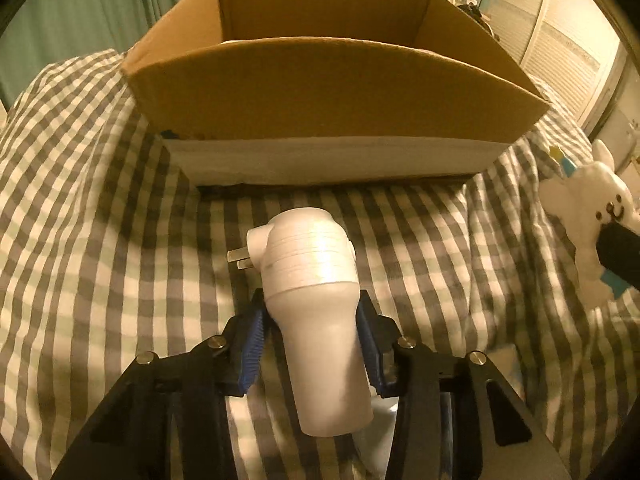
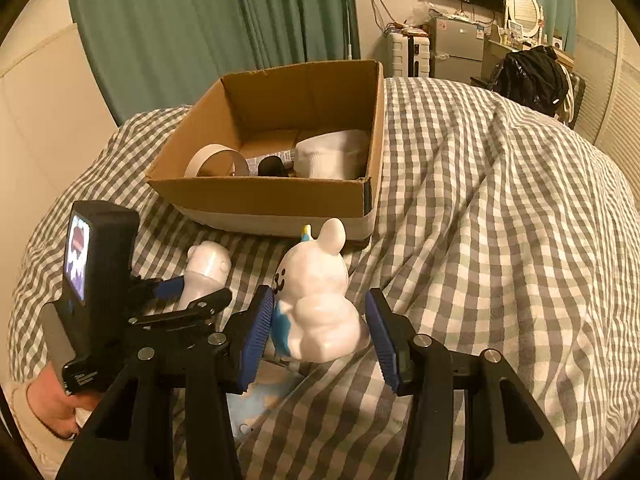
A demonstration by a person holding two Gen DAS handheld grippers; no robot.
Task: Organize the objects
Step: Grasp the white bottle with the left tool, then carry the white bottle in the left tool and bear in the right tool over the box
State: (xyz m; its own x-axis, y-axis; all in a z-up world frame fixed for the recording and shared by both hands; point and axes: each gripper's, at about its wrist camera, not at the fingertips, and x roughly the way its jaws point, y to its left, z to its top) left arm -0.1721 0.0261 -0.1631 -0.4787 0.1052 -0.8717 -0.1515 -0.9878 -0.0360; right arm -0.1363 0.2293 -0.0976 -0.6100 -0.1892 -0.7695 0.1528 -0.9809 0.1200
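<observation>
A white plug-in device (image 1: 316,280) with metal prongs lies on the checked bed cover in front of the cardboard box (image 1: 320,92). My left gripper (image 1: 312,300) is shut on its smooth body, a blue pad pressing each side. It also shows in the right wrist view as the device (image 2: 208,264) in the left gripper (image 2: 196,292). My right gripper (image 2: 320,294) is shut on a white rabbit figure (image 2: 316,300) with a blue patch, held upright just short of the box (image 2: 272,196). In the left wrist view the rabbit (image 1: 588,200) sits at the right edge.
The box holds a tape roll (image 2: 216,160), a black item (image 2: 272,166) and folded white cloth (image 2: 332,156). A pale blue packet (image 2: 260,396) lies under the right gripper. A person's hand (image 2: 52,404) holds the left gripper. Checked bedding (image 2: 500,220) spreads to the right.
</observation>
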